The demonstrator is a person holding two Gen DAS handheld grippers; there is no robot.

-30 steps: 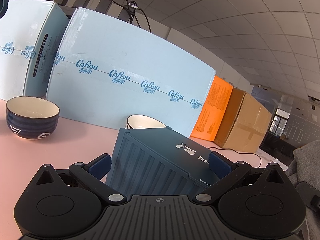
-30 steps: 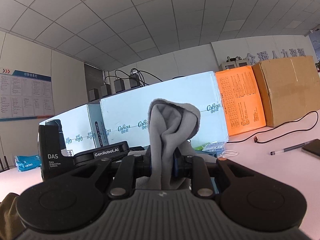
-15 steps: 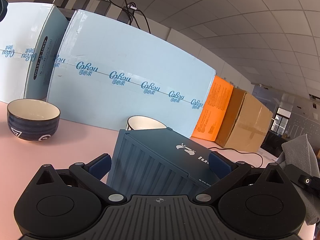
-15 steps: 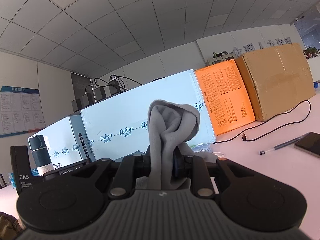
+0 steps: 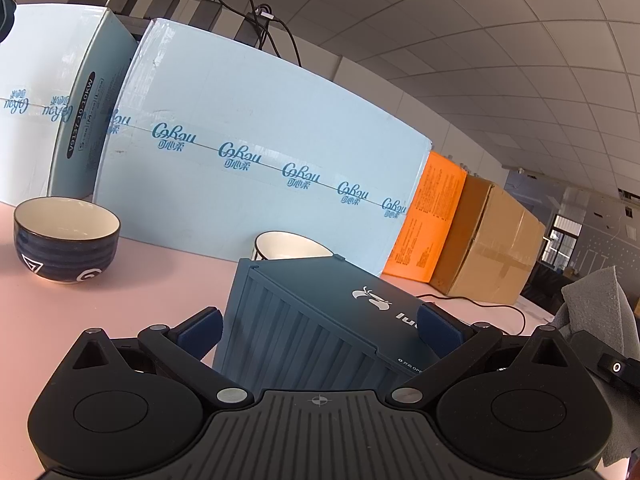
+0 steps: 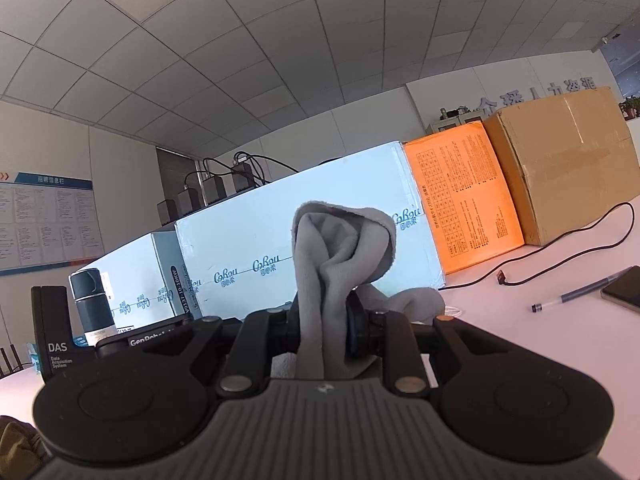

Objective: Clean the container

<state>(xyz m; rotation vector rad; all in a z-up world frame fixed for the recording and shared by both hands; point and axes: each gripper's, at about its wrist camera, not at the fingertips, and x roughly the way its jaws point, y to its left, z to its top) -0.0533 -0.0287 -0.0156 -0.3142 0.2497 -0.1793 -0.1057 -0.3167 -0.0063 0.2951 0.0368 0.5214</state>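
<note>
1. We clamp the blue container in our left gripper, tilted over the pink table
2. Our right gripper pinches the grey cloth, bunched upright
3. We judge that wiping has not begun: cloth and container are apart

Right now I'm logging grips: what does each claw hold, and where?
The left claw clamps the dark blue ribbed container by its two opposite sides. The right claw pinches the grey cloth low on its bunched middle.
</note>
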